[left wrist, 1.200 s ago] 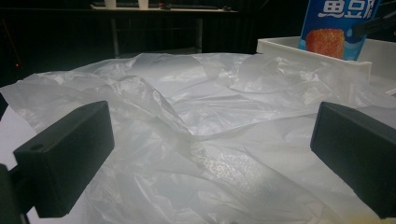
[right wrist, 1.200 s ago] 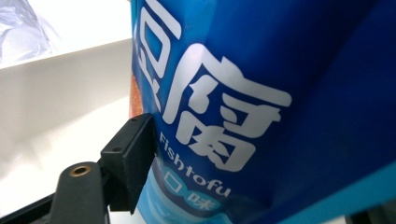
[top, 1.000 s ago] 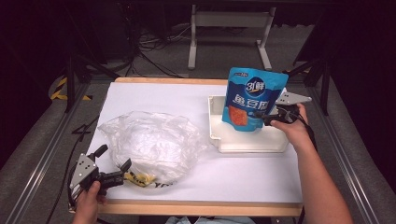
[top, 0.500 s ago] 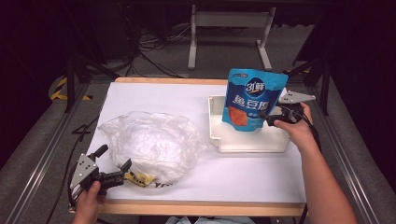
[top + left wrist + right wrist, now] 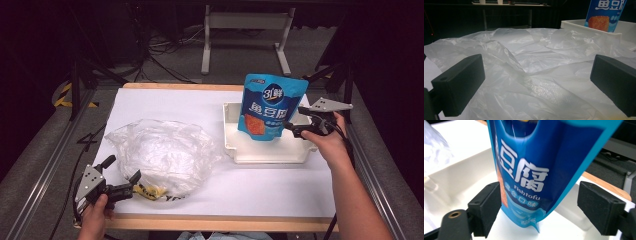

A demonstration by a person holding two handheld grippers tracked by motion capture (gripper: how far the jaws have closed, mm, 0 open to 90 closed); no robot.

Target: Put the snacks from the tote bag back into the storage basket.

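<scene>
At the tabletop's [image 5: 280, 190] near-left corner, the left tongs [image 5: 122, 186] rest released with their jaws spread just at the edge of the crumpled clear plastic bag [image 5: 165, 152], which lies flat ahead of them. Farther right, the blue fish tofu pouch [image 5: 270, 107] stands upright in the white tray [image 5: 265, 155], long axis vertical, its foot on the tray floor. The right tongs [image 5: 300, 122] sit beside its right edge, their jaws having just been opening, the pouch between them but free of one pad, so the right hand is the nearer.
</scene>
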